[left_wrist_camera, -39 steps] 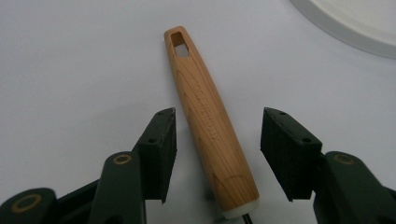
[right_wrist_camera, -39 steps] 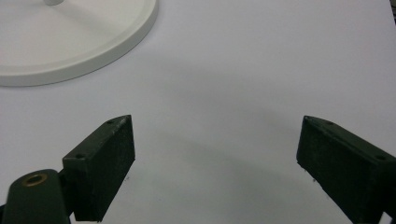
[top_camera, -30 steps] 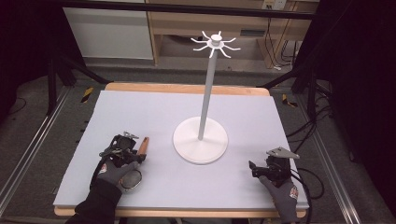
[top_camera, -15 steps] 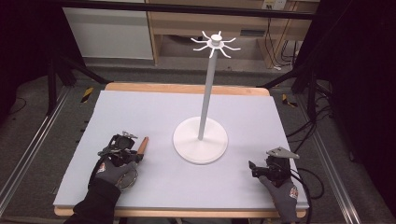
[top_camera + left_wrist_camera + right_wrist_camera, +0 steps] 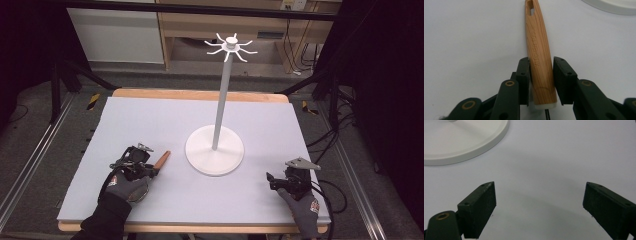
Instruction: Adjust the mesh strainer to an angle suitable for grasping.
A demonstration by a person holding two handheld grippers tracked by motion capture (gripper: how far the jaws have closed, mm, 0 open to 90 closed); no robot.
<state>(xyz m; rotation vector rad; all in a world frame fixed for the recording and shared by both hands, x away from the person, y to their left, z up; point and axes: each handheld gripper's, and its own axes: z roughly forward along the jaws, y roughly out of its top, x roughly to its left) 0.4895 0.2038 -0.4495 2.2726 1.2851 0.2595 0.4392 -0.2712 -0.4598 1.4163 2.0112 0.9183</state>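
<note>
Mat [image 5: 150, 120]: left gripper [image 5: 148, 169] retreated with handle [image 5: 161, 160]

Surroundings of the work table

A pale grey mat [image 5: 150, 125] covers a wooden table [image 5: 200, 94], whose light wood edge shows along the far side. Behind it stand a wooden shelf unit [image 5: 210, 30] and a white panel [image 5: 115, 35]. Metal rails [image 5: 30, 160] run along the grey floor on both sides. Yellow-and-black striped markers [image 5: 93, 101] lie near the table's far corners. Black cables [image 5: 330, 145] trail across the floor at the right, beside dark frame legs [image 5: 55, 85].
</note>
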